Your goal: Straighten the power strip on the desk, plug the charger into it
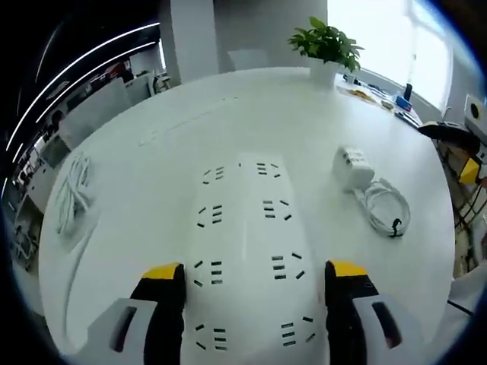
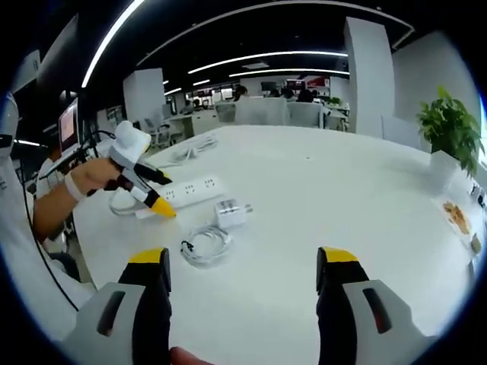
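The white power strip (image 1: 243,251) lies lengthwise on the white desk, running away between the jaws of my left gripper (image 1: 255,272). That gripper is open, with one yellow-tipped jaw on each side of the strip's near end. The white charger (image 1: 352,167) sits to the strip's right, with its coiled white cable (image 1: 384,207) beside it. In the right gripper view, the left gripper (image 2: 161,194), held by a hand, hovers at one end of the power strip (image 2: 190,190). The charger (image 2: 232,213) and cable coil (image 2: 205,247) lie nearer. My right gripper (image 2: 243,260) is open over bare desk, holding nothing.
A potted plant (image 1: 327,42) stands at the desk's far edge, and small items (image 1: 380,97) lie to its right. Another white cable (image 1: 72,194) lies at the left of the desk. The plant (image 2: 449,122) is at the right in the right gripper view. Office desks and chairs fill the background.
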The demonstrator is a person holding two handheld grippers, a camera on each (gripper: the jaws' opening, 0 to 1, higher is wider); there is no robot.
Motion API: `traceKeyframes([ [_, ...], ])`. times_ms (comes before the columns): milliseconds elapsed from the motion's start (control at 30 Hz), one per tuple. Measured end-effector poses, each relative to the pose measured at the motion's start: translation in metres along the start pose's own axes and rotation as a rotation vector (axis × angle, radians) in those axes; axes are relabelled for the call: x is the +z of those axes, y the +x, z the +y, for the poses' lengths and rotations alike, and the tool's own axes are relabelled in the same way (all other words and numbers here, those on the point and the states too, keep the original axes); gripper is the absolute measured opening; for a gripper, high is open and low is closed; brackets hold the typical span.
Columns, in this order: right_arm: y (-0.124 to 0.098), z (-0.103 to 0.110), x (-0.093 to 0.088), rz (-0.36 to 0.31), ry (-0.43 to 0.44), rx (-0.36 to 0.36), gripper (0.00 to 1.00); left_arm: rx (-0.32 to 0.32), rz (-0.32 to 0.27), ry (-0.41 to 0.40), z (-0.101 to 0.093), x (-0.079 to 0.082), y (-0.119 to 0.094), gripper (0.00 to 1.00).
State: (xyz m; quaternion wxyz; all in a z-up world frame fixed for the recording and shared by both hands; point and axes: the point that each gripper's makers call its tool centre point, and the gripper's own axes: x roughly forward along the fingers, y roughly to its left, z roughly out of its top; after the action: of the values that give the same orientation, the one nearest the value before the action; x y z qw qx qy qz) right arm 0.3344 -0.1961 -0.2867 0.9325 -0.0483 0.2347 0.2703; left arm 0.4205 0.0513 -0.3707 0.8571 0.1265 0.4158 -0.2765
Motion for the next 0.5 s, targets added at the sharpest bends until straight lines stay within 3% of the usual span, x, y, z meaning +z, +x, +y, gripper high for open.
traceKeyframes([
  [500, 0.016, 0.018, 0.014, -0.001, -0.070, 0.064, 0.77, -0.026, -0.006, -0.011, 0.001, 0.000, 0.003, 0.74],
])
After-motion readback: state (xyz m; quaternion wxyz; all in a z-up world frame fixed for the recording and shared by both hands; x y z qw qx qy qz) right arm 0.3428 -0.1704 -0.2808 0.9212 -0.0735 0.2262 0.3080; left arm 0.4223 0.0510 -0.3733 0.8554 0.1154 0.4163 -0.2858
